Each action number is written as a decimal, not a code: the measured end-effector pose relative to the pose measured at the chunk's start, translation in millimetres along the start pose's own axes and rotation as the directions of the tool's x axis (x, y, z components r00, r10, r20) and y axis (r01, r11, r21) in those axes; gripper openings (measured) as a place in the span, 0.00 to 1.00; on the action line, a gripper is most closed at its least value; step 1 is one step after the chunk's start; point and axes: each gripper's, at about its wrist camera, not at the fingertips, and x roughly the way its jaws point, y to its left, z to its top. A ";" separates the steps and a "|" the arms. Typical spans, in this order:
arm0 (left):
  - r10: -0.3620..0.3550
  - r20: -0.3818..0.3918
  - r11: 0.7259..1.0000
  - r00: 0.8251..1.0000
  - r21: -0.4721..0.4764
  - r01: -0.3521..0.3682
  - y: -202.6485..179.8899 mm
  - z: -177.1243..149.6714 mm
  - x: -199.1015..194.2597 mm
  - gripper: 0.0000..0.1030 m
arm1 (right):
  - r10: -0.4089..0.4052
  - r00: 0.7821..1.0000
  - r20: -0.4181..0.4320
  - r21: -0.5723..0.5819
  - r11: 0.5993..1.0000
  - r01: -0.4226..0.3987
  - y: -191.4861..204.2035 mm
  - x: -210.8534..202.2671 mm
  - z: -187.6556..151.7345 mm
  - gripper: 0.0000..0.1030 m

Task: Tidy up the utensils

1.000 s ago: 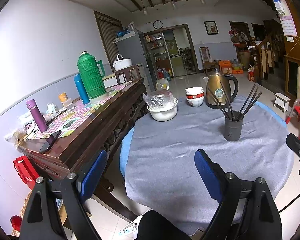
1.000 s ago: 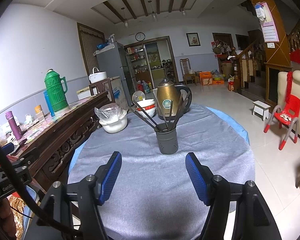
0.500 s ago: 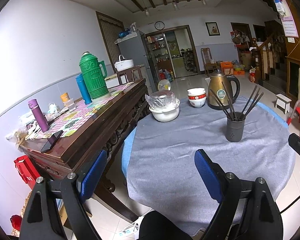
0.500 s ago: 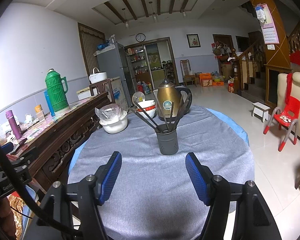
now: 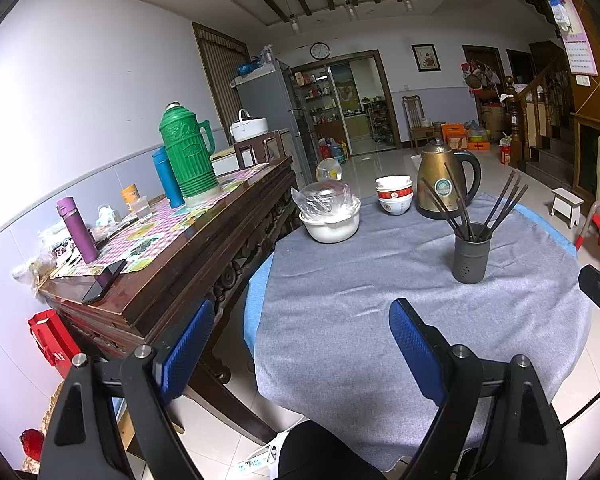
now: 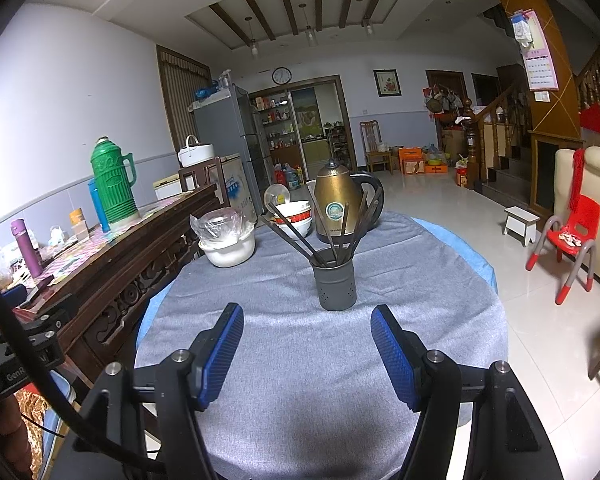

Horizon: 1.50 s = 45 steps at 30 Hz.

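Both the left gripper (image 5: 300, 330) and right gripper (image 6: 306, 336) gape empty; chopstick holder (image 6: 336, 284) stands just beyond the right jaws.

- Kinda dim indoor light with a cool bluish cast, mostly from the ceiling lights (image 6: 310, 38).
- Glossy floor tiles (image 6: 440, 204) catch pale reflections.
- Soft shadow on the grey tablecloth (image 6: 300, 432) near the bottom edge.
- Heavy fisheye bend; black vignette in the corners.
- Centre sharp, no motion blur.
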 end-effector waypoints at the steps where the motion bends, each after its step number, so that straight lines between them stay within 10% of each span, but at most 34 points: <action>1: 0.000 0.000 1.000 1.000 -0.002 0.000 0.7 -0.1 0.2 0.87 | -0.001 1.000 0.001 -0.001 1.000 0.001 0.0 0.0 0.0 0.68; 45: 0.013 -0.009 1.000 1.000 -0.024 -0.013 9.1 -6.1 3.4 0.87 | -0.010 1.000 0.014 -0.015 1.000 0.010 -2.4 -3.3 -3.9 0.68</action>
